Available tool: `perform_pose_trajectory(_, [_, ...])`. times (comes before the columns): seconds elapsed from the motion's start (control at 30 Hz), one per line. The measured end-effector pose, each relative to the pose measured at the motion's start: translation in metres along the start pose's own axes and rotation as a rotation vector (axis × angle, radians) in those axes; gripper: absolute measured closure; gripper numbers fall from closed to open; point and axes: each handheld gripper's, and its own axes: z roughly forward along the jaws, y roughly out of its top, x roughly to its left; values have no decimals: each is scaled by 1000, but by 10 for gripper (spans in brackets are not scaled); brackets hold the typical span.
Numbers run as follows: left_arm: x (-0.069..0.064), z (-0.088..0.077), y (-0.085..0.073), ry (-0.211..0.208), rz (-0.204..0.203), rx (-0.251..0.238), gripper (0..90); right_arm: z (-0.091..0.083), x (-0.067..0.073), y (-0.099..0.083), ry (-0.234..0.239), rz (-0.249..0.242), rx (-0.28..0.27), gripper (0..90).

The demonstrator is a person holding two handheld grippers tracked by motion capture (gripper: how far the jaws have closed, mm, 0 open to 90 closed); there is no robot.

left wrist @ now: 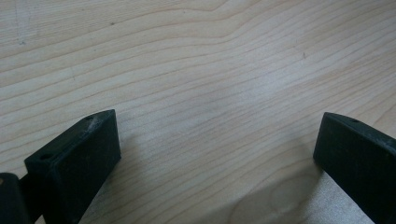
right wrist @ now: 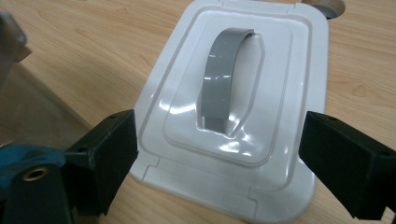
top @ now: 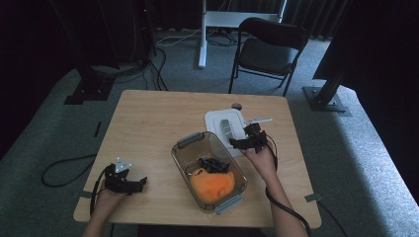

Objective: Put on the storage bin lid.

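The right gripper [top: 245,141] reaches forward over the white lid [right wrist: 233,107], jaws wide open, holding nothing. The lid lies flat, just right of the clear box [top: 184,159], its grey handle [right wrist: 223,79] running near to far. The left gripper [top: 129,184] rests open on the table [top: 148,113].

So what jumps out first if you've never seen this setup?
The orange soft toy lying in the clear box near the table's front edge. Just behind it lies the white lid with its grey handle, the open right gripper poised over it.
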Motion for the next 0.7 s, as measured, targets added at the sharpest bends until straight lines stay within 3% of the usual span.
perform_pose_trajectory(0.4, [0,0,0,0,0,0,10,31,-4,13,-12,22,37,130])
perform_pose_trajectory(0.7, [0,0,0,-1,1,0,10,57,-5,19,-48,38,72,166])
